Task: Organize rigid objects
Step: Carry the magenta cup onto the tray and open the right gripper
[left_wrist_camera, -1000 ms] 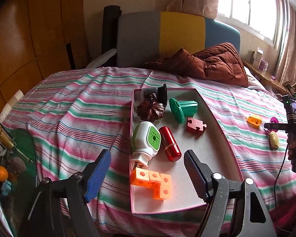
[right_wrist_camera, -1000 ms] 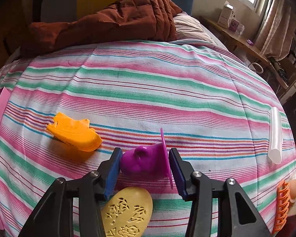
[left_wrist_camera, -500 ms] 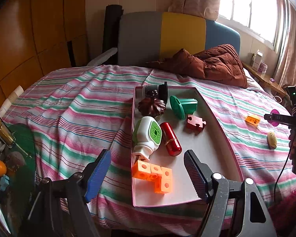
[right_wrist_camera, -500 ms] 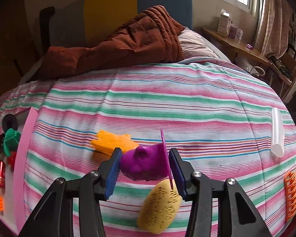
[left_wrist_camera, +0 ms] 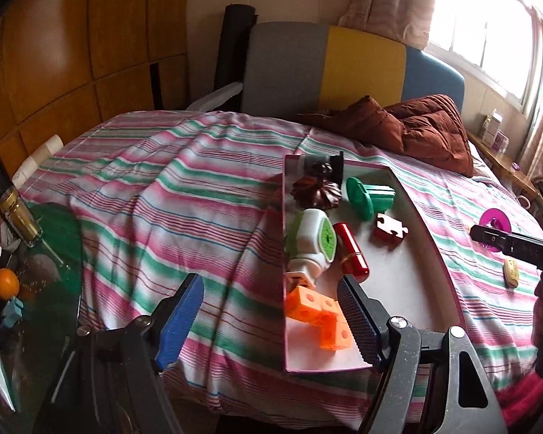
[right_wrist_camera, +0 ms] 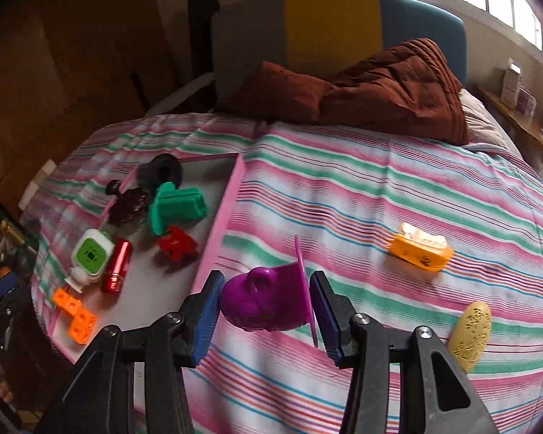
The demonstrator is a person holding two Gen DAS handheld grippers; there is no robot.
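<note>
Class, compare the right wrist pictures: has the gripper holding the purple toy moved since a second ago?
Yes. The right gripper, shut on the purple toy, has swung toward the pink tray; the orange toy now lies on its other side.

Daylight floods through a curtained window (left_wrist_camera: pixel 488 32) at the right; wooden wall panels (left_wrist_camera: pixel 72 54) stand left of a striped-sheeted bed (left_wrist_camera: pixel 170 181) with a grey-yellow-blue headboard (left_wrist_camera: pixel 344 61).

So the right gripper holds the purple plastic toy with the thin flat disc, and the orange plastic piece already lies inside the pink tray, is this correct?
Not quite. The right gripper does hold the purple plastic toy, but the orange plastic piece lies on the striped bedsheet, outside the pink tray. The right wrist view shows this.
</note>
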